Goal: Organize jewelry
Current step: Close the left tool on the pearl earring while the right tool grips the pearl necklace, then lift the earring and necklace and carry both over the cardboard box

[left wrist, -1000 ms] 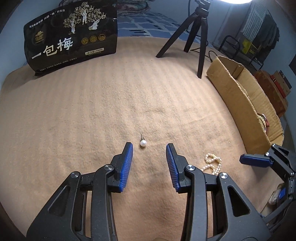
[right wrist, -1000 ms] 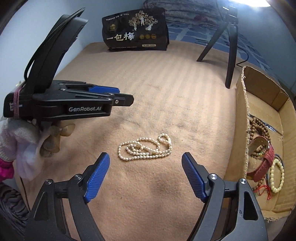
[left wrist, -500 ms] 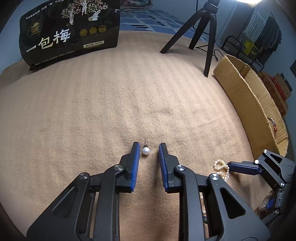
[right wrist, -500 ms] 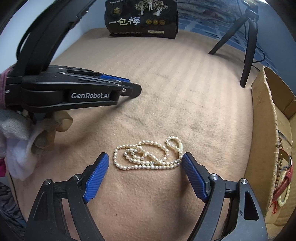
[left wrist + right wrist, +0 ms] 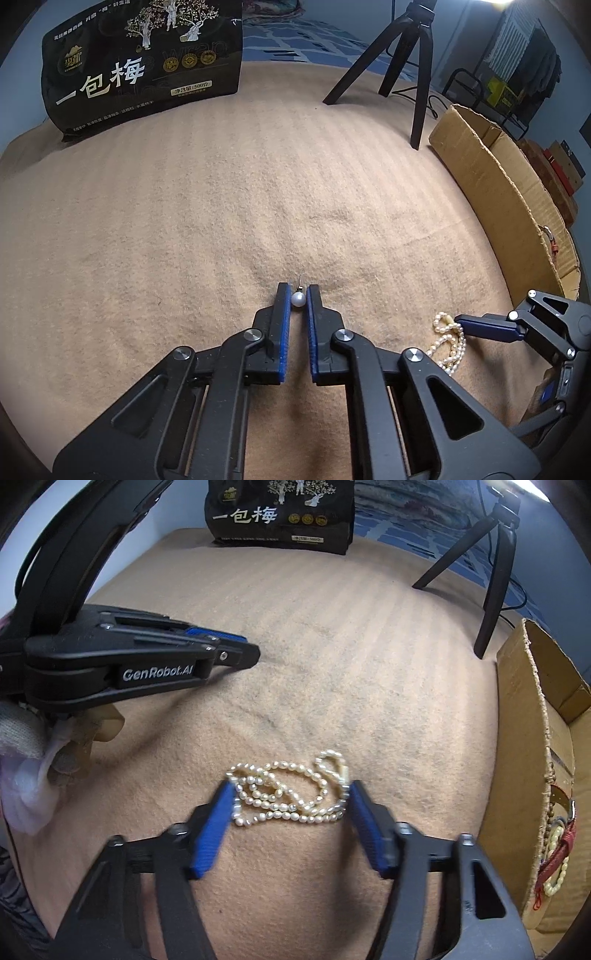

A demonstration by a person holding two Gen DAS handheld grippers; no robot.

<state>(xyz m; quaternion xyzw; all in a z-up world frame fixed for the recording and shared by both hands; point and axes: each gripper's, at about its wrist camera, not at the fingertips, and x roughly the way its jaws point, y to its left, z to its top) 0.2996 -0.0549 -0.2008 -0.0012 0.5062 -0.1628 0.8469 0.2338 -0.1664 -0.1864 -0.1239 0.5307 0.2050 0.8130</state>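
A white pearl stud earring (image 5: 298,298) with a thin metal post lies on the tan blanket. My left gripper (image 5: 297,292) has closed its blue pads against the pearl at the fingertips. A pile of small pearl necklace strands (image 5: 288,794) lies on the blanket; it also shows in the left wrist view (image 5: 448,339). My right gripper (image 5: 290,801) is open, low over the blanket, one pad at each end of the pile and touching its outer beads. The left gripper (image 5: 236,651) also shows in the right wrist view, at the left.
An open cardboard box (image 5: 524,738) on the right holds wooden beads, a red strap and a pale bead bracelet (image 5: 556,875). A black snack bag (image 5: 140,66) stands at the back. A black tripod (image 5: 406,55) stands at the back right.
My left gripper moved forward and closed from wide open onto the pearl earring. My right gripper dropped and moved forward until its pads narrowed around the necklace pile.
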